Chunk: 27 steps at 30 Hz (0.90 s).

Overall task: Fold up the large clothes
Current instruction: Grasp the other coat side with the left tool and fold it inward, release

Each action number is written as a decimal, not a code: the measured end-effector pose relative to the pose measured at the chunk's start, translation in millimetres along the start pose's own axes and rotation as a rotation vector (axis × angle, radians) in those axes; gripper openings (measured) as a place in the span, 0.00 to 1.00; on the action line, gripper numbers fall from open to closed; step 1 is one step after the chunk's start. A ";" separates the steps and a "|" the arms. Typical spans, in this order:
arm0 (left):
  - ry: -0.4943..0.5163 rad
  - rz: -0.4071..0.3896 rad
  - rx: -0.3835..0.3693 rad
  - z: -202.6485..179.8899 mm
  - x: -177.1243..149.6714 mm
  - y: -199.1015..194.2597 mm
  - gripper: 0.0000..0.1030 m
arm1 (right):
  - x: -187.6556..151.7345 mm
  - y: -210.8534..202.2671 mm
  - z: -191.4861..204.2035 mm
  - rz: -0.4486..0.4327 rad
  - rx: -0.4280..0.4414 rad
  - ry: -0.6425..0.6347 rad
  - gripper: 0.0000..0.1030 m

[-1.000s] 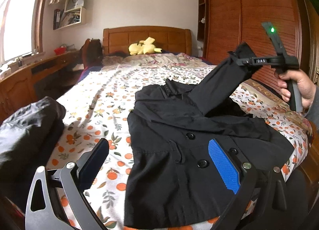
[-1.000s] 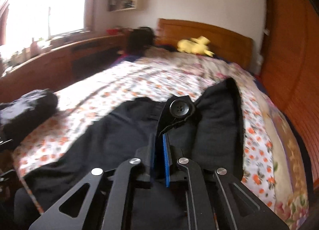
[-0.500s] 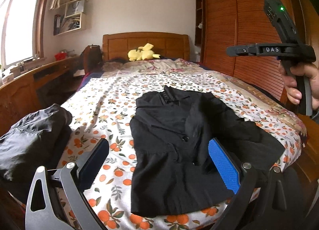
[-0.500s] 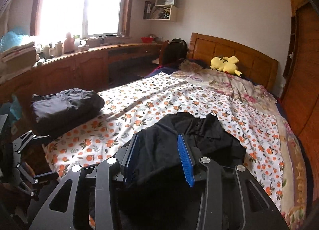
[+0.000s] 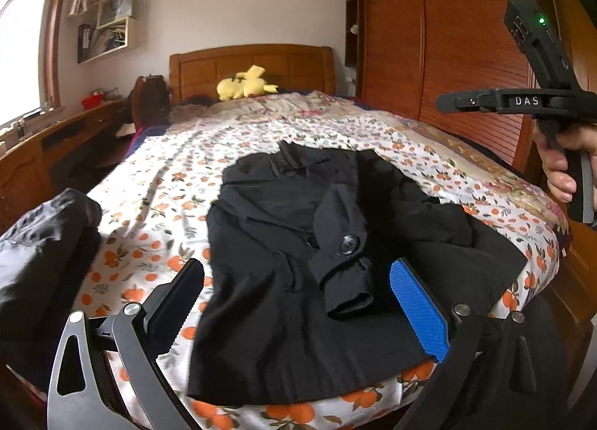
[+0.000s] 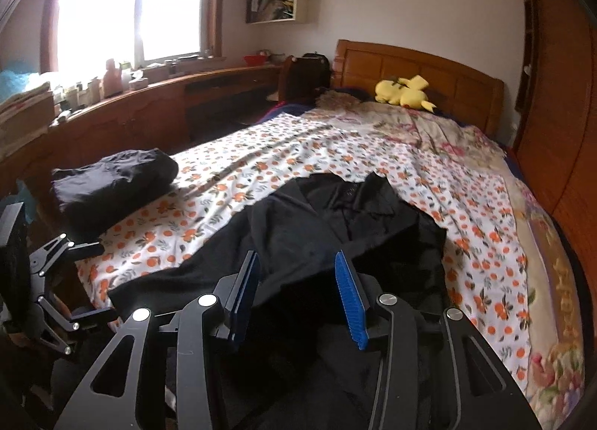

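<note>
Here, a black coat (image 5: 298, 243) lies flat on the bed (image 5: 156, 184), one sleeve (image 5: 343, 243) folded across its chest. The left gripper (image 5: 298, 303) gapes wide and empty just above the hem; the right gripper (image 6: 298, 295), jaws opening, holds nothing. Best next: fold the other sleeve inward, smoothing creases.

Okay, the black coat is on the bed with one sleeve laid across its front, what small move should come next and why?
Probably bring the left hand-held gripper to the coat's other side and fold it in. The right sleeve already lies across the front, the right hand-held gripper is opening with nothing pinched, and the left one is open and empty.
</note>
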<state>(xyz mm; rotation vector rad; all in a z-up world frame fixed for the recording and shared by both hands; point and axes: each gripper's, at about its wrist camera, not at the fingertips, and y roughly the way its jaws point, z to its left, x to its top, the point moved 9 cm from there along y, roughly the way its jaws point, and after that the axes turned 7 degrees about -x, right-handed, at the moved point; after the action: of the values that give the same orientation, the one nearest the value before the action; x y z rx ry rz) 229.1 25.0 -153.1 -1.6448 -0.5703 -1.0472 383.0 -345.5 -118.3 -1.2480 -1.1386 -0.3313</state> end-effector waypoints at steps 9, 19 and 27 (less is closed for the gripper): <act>0.023 0.057 -0.025 -20.5 -15.5 33.3 0.98 | -27.4 5.2 -24.1 0.026 -0.033 0.035 0.53; 0.066 0.130 -0.038 -43.0 -42.2 84.3 0.93 | -63.5 12.4 -41.7 0.062 -0.034 0.059 0.62; 0.085 0.198 -0.052 -38.7 -53.7 107.0 0.17 | -93.6 33.5 -59.0 0.107 -0.052 0.098 0.62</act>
<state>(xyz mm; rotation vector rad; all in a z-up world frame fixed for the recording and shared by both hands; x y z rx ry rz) 273.0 -39.4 -251.9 -1.6563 -0.3193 -0.9871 394.5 -418.4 -207.3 -1.3187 -0.9806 -0.3396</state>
